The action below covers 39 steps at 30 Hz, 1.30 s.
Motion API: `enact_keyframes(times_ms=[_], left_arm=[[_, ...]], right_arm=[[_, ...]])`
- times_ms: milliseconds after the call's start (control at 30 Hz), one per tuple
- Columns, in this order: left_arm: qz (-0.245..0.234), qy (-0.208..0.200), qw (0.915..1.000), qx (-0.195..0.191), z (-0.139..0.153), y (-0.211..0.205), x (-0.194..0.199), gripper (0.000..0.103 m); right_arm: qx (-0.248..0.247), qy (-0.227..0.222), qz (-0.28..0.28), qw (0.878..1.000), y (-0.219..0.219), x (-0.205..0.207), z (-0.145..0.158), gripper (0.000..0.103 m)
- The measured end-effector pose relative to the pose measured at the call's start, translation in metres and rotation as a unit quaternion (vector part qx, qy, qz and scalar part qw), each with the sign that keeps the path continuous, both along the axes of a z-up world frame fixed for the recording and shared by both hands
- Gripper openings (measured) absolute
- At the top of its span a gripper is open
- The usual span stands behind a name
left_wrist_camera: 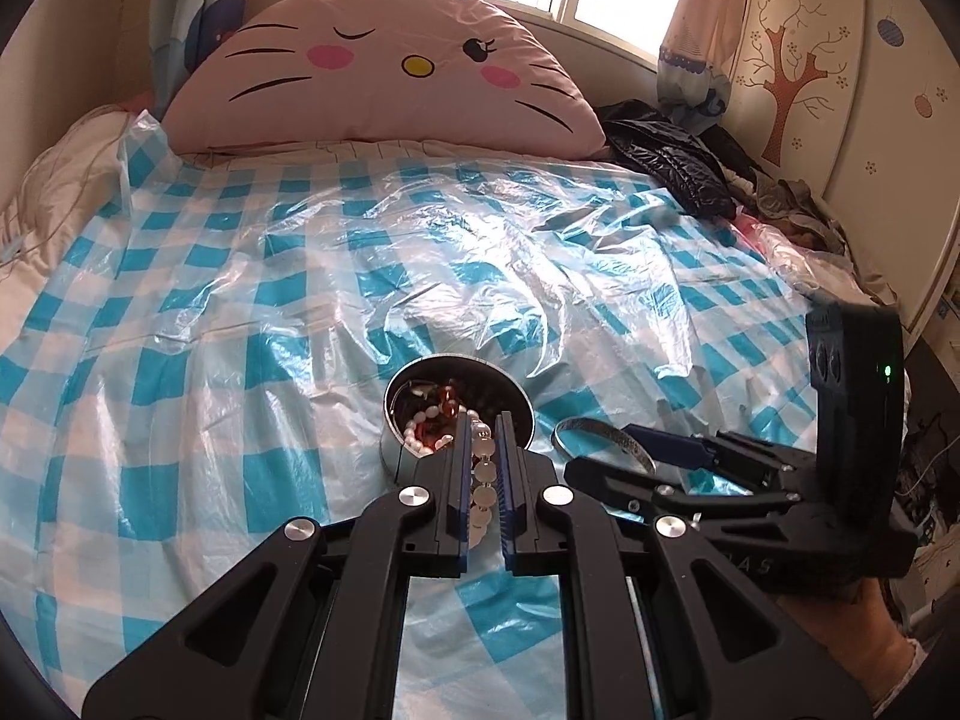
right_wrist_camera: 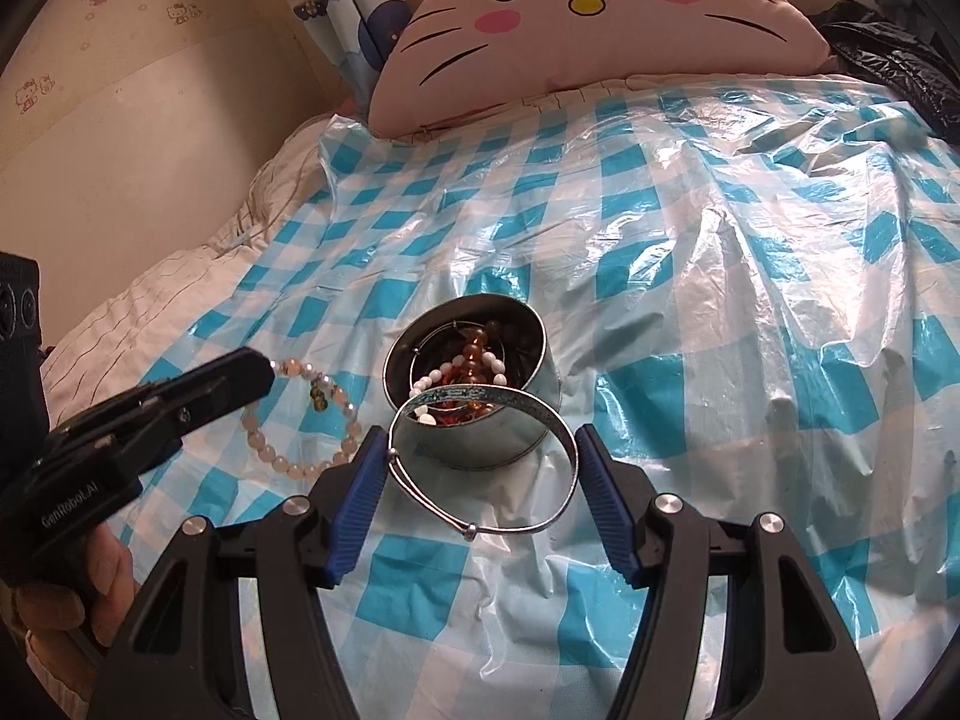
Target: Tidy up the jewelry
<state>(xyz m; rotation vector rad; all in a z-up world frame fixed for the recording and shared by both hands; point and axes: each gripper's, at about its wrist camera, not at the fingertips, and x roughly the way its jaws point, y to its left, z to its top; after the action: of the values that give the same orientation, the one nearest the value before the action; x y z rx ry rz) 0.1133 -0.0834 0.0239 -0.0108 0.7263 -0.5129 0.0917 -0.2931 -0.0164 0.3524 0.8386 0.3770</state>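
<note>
A round metal tin [left_wrist_camera: 403, 450] [right_wrist_camera: 510, 438] stands on the checked plastic sheet, holding amber, dark and white beads. My left gripper [left_wrist_camera: 485, 429] is shut on a pale pink bead bracelet [left_wrist_camera: 483, 480] just in front of the tin; in the right wrist view the bracelet [right_wrist_camera: 300, 420] hangs from the left gripper's tip [right_wrist_camera: 252, 375] left of the tin. My right gripper [right_wrist_camera: 477, 447] holds a silver bangle [right_wrist_camera: 480, 468] between its blue pads [right_wrist_camera: 354, 510], close in front of the tin. The bangle also shows in the left wrist view [left_wrist_camera: 606, 438].
The blue-and-white checked plastic sheet [left_wrist_camera: 300, 276] covers the bed. A pink cat-face pillow [left_wrist_camera: 384, 66] lies at the head. Dark clothes [left_wrist_camera: 678, 162] are piled at the far right by the wall. A window is behind the pillow.
</note>
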Motion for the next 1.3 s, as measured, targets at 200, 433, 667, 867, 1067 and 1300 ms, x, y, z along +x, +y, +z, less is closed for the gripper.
enact_keyframes(times_ms=[200, 433, 667, 867, 1067, 1300], left_arm=[[-0.006, 0.012, 0.9998, -0.015, 0.002, -0.024, 0.032, 0.007], [0.08, 0.065, 0.9947, 0.002, -0.032, -0.01, 0.069, 0.009], [0.142, 0.037, 0.9878, 0.05, -0.04, 0.036, 0.037, 0.061], [0.146, 0.014, 0.9846, 0.096, -0.046, 0.045, -0.001, 0.08], [0.127, -0.008, 0.9792, 0.158, -0.054, 0.038, -0.04, 0.087], [0.133, -0.029, 0.9777, 0.16, -0.044, 0.05, -0.082, 0.093]], right_arm=[[0.003, -0.016, -0.008, 1.0, -0.004, 0.003, 0.005, 0.062], [-0.029, -0.033, 0.0, 0.999, 0.007, 0.018, 0.008, 0.062], [-0.083, -0.054, 0.033, 0.995, 0.042, 0.042, 0.012, 0.062], [-0.118, -0.024, 0.046, 0.992, 0.063, 0.067, -0.013, 0.068], [-0.118, -0.032, 0.008, 0.992, 0.04, 0.03, 0.003, 0.081], [-0.109, -0.014, -0.056, 0.992, 0.004, -0.035, 0.011, 0.095]])
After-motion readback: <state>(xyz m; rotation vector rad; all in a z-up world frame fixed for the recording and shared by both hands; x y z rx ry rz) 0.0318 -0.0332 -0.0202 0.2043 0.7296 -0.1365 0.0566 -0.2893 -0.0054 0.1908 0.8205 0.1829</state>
